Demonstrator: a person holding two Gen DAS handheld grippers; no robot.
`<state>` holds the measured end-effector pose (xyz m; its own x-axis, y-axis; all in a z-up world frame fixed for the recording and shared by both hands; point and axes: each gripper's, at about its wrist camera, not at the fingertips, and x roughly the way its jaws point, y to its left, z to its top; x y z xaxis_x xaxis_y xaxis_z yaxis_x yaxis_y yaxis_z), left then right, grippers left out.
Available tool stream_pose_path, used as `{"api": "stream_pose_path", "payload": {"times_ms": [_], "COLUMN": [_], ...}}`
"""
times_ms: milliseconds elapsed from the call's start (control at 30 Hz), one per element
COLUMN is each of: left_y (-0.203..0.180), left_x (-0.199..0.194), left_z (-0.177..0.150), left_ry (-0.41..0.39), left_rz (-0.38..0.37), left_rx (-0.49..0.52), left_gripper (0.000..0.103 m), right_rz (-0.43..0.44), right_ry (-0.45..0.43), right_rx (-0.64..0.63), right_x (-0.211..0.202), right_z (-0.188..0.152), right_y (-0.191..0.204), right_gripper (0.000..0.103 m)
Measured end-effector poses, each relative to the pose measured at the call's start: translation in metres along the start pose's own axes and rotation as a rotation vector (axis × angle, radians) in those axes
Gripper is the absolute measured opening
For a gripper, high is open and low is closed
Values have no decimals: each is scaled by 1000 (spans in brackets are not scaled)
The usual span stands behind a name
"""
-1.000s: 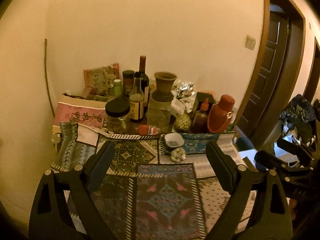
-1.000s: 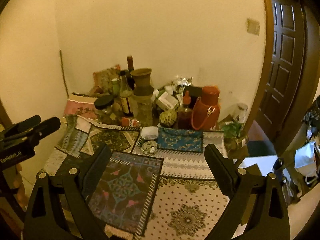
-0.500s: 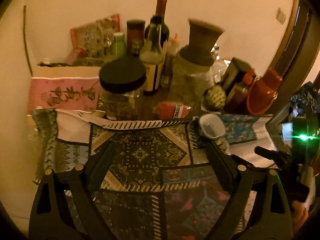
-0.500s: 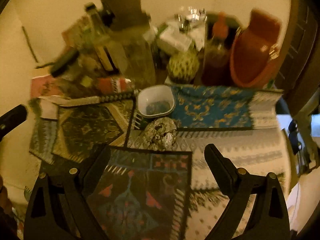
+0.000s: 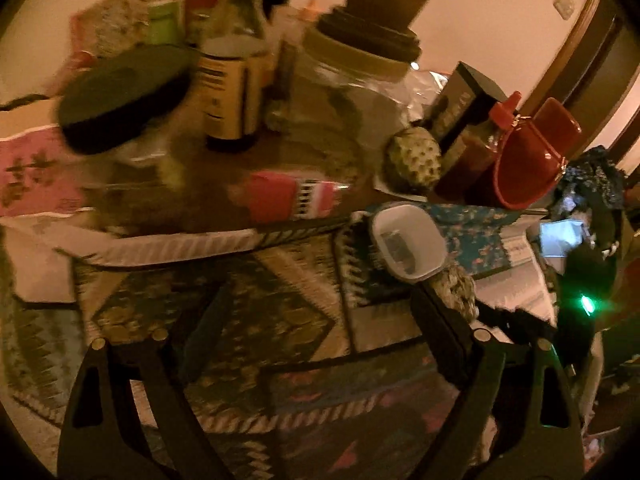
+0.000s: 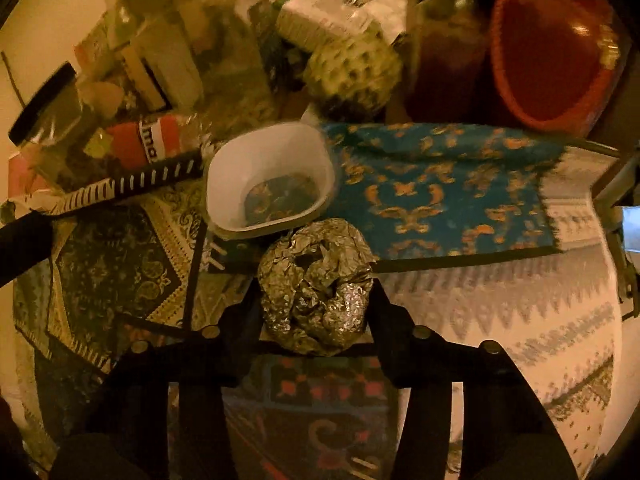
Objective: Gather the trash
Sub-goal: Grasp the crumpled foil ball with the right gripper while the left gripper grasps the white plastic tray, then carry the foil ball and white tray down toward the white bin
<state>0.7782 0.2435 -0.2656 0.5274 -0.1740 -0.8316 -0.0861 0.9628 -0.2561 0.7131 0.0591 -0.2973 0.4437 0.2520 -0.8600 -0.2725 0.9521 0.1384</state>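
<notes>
A crumpled foil ball (image 6: pixel 316 300) lies on the patterned cloths just in front of a small white plastic tub (image 6: pixel 272 184). My right gripper (image 6: pixel 316 292) points down at it; its jaws are closing, one finger on each side of the ball and pressing on it. In the left wrist view the foil ball (image 5: pixel 458 290) sits just outside the right finger. My left gripper (image 5: pixel 320 300) hovers over the dark cloth, jaws closing slightly but still wide, with nothing between them. A red wrapped packet (image 5: pixel 288 196) lies ahead of it.
Behind the tub crowd a black-lidded jar (image 5: pixel 120 100), bottles (image 5: pixel 232 80), a big glass jar (image 5: pixel 352 112), a scaly green fruit (image 6: pixel 352 72), a sauce bottle (image 6: pixel 444 60) and a red jug (image 6: pixel 552 68). A door stands at the far right (image 5: pixel 600 60).
Both grippers dropped toward the table and tilted down. The right one came over the foil ball and its fingers closed in on it. The left one neared the jars and red packet.
</notes>
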Motion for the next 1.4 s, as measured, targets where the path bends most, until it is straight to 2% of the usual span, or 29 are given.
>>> {"api": "stream_pose_path", "payload": {"times_ms": [100, 267, 333, 400, 467, 500, 567, 667, 800, 967, 1233, 1400], "left_y": [-11, -25, -30, -35, -38, -40, -46, -58, -78, -103, -131, -147], "left_x": [22, 65, 81, 93, 100, 101, 99, 87, 49, -22, -138, -196], "left_z": [9, 19, 21, 20, 19, 19, 18, 17, 12, -7, -75, -118], "left_ry": [34, 99, 119, 136, 142, 136, 121, 94, 30, -71, -219, -301], "left_rz": [-47, -87, -68, -29, -4, -2, 12, 50, 69, 79, 125, 153], "left_rx": [-19, -67, -70, -71, -77, -84, -91, -66, -10, 21, -18, -37], "left_gripper": [80, 55, 44, 38, 27, 25, 7, 4, 4, 4, 4, 4], "right_rz": [1, -12, -13, -17, -25, -31, -41, -38, -25, 9, 77, 135], "right_ry": [-24, -50, -56, -67, -79, -87, -106, -133, -181, -249, -365, -413], "right_rx": [42, 93, 105, 111, 107, 102, 94, 91, 80, 42, -72, -129], "right_x": [-21, -57, -71, -86, -93, -96, -108, -116, -144, -186, -257, -293], "right_z": [-10, -26, -34, -43, -40, -39, -39, -37, -40, -47, -73, -94], "right_y": [-19, -48, -56, -64, -67, -67, -71, -73, -81, -86, -89, -91], "right_gripper": [44, 44, 44, 44, 44, 44, 44, 44, 44, 44, 44, 44]}}
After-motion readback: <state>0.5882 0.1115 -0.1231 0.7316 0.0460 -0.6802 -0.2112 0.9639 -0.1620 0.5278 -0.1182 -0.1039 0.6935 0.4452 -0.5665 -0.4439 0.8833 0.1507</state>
